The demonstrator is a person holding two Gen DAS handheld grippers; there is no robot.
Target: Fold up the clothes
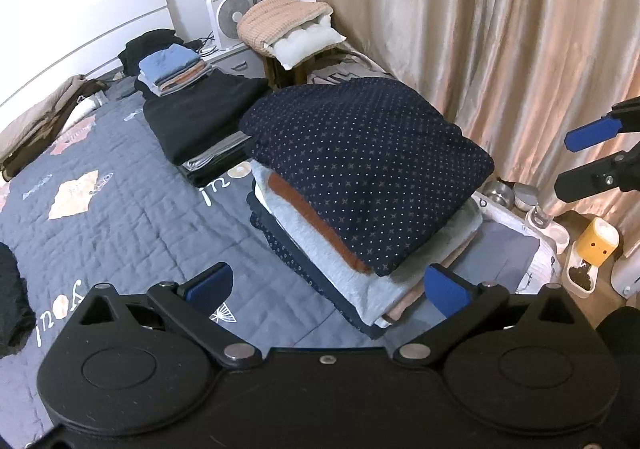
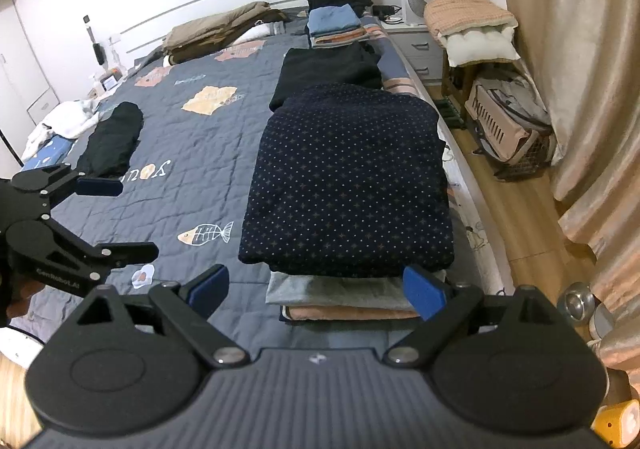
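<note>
A folded navy dotted garment (image 1: 360, 165) lies on top of a stack of folded clothes (image 1: 340, 261) at the bed's right edge; it also shows in the right wrist view (image 2: 348, 185). My left gripper (image 1: 328, 289) is open and empty, just short of the stack's near corner. My right gripper (image 2: 318, 291) is open and empty at the stack's near end. Each gripper shows in the other's view, the right (image 1: 588, 157) and the left (image 2: 120, 217). A loose black garment (image 2: 112, 141) lies on the quilt at the left.
The bed has a grey quilt (image 2: 192, 153). Behind the stack lie a black folded pile (image 2: 328, 69) and a pile topped with blue (image 2: 334, 21). Curtains (image 1: 500, 29), a pet carrier (image 2: 504, 121), bowls (image 1: 516, 197) and a fan (image 1: 228, 15) stand to the right.
</note>
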